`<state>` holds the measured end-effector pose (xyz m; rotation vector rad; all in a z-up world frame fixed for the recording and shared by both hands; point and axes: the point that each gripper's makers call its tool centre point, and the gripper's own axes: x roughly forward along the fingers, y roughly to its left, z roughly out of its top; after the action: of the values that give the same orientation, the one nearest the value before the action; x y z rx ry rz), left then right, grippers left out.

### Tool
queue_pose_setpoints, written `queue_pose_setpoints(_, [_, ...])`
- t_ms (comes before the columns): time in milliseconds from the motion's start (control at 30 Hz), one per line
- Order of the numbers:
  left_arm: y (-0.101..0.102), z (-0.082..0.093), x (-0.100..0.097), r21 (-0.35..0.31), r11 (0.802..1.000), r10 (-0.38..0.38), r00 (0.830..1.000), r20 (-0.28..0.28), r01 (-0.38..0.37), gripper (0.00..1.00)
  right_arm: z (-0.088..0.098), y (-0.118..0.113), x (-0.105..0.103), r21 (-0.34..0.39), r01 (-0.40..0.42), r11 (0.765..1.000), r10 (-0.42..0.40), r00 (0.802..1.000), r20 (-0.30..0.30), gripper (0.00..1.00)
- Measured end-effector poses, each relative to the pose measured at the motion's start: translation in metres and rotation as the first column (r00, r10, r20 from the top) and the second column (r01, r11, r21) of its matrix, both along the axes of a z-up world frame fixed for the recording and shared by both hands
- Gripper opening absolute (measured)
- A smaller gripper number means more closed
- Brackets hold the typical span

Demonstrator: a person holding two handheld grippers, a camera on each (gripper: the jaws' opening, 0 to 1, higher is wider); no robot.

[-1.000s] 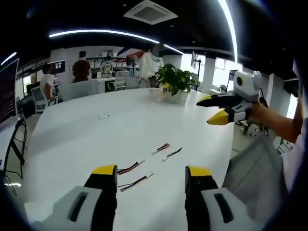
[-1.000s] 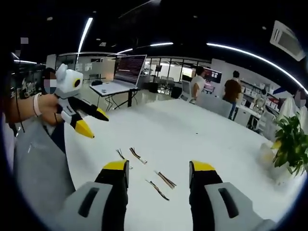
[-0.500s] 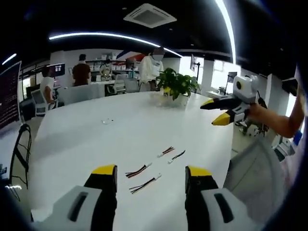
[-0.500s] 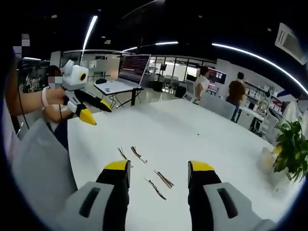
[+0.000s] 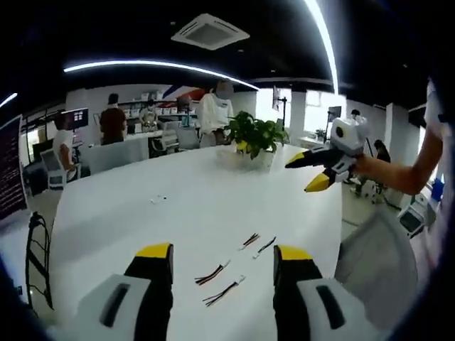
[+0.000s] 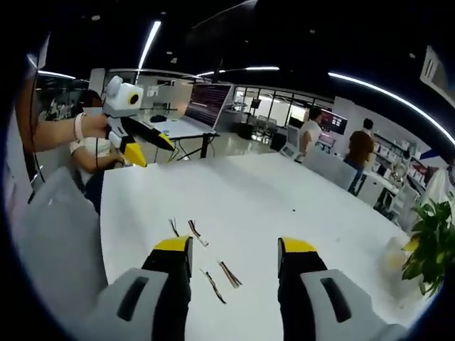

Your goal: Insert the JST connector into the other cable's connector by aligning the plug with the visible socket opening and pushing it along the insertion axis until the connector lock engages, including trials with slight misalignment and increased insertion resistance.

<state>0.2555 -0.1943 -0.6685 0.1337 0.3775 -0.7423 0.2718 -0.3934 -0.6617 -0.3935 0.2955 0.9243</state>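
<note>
Four short cables lie loose on the white table (image 5: 128,213), none joined. Nearest the table's front edge, one cable (image 5: 224,292) with dark wires and a pale connector tip; just behind it a red-and-black cable (image 5: 212,273), also white-tipped. Farther in, a red-striped cable (image 5: 249,240) and a dark cable (image 5: 266,246) lie side by side, close but apart. All flat, angled roughly alike. The same cables appear in two pairs in the right gripper view (image 6: 213,270).
</note>
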Motion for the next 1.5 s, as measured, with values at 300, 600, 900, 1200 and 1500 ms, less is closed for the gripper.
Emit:
queue_pose_setpoints(300, [-0.009,-0.037,0.003,0.173,0.977,-0.117,0.992,-0.042,0.122,0.54,-0.018,0.009,0.02,-0.021,-0.099,0.995,0.098,0.994,-0.038,0.42])
queue_pose_setpoints(600, [-0.012,-0.046,0.022,0.135,0.984,-0.113,0.993,-0.028,0.115,0.45,-0.055,0.015,0.021,-0.053,-0.215,0.975,0.21,0.975,-0.077,0.36])
queue_pose_setpoints(900, [-0.017,-0.066,0.032,0.105,0.98,-0.157,0.982,-0.106,0.168,0.45,-0.075,0.021,0.031,-0.012,-0.262,0.965,0.259,0.958,-0.119,0.31])
queue_pose_setpoints(1200, [-0.03,-0.083,0.04,0.109,0.96,-0.241,0.961,-0.136,0.256,0.45,-0.094,0.027,0.044,0.018,-0.314,0.949,0.313,0.938,-0.151,0.27])
queue_pose_setpoints(1500, [-0.028,-0.1,0.061,0.096,0.961,-0.243,0.96,-0.138,0.257,0.45,-0.129,0.039,0.046,0.006,-0.364,0.931,0.358,0.912,-0.197,0.27])
